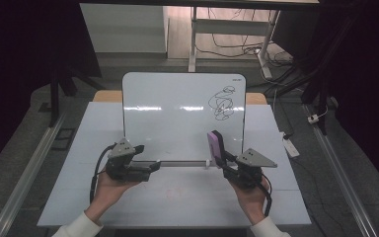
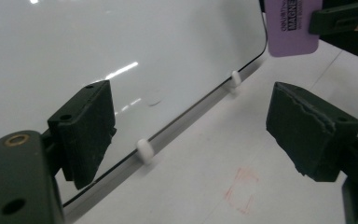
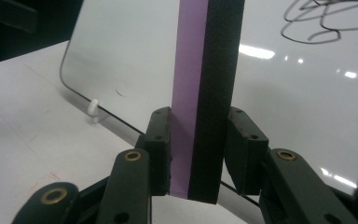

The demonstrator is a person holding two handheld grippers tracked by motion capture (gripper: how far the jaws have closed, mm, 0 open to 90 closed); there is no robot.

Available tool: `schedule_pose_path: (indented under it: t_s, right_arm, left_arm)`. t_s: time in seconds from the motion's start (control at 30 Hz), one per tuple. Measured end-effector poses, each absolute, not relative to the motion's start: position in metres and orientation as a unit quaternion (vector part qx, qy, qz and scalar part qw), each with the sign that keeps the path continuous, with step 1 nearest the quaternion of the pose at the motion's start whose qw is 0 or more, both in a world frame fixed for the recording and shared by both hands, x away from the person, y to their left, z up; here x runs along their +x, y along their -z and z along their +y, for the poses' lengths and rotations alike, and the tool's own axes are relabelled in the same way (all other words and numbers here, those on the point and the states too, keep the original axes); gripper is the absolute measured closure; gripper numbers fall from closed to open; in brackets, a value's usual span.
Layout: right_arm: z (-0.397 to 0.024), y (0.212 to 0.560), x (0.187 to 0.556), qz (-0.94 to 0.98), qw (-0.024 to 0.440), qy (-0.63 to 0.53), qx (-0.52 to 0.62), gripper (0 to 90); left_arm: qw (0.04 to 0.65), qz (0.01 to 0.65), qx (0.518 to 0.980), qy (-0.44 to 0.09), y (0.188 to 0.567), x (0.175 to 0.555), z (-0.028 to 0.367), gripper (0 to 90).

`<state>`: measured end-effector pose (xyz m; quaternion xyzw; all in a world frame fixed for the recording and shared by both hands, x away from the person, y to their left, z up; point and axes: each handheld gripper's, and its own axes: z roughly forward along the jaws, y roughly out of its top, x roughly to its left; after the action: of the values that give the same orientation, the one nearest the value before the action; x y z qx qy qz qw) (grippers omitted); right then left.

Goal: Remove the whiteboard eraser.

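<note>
High view. A whiteboard (image 1: 177, 118) stands propped on the table (image 1: 79, 197), with a black scribble (image 1: 222, 103) at its upper right. Your right gripper (image 1: 225, 160) holds the purple-backed eraser (image 1: 215, 144) upright before the board's lower right, well below the scribble. Your left gripper (image 1: 150, 166) lies at the board's lower left edge.

Left gripper view. Your jaws stand wide apart, empty, either side of the board's bottom edge and a white support peg (image 2: 144, 150).

Right gripper view. Your jaws are clenched on the eraser (image 3: 205, 84) near its lower end; its long axis rises vertically, felt face to your right. Judged light and stiff-backed with a soft pad, it should tolerate firm side pressure; a mid-length hold would probably resist twisting better.
</note>
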<state>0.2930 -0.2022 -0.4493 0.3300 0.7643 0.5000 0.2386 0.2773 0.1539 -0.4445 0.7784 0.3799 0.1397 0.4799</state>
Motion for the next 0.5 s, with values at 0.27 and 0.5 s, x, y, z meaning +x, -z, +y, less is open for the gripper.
schedule_pose_path:
  t_s: [0.27,0.5]
  right_arm:
    - [-0.19,0.456,0.288,0.774,0.22,-0.515,0.297,64.1]
    - [-0.183,0.464,0.286,0.78,0.208,-0.518,0.282,64.1]
  left_arm:
    - [0.489,0.366,0.781,-0.126,0.44,0.284,0.136,17.0]
    - [0.498,0.349,0.786,-0.112,0.436,0.288,0.117,17.3]
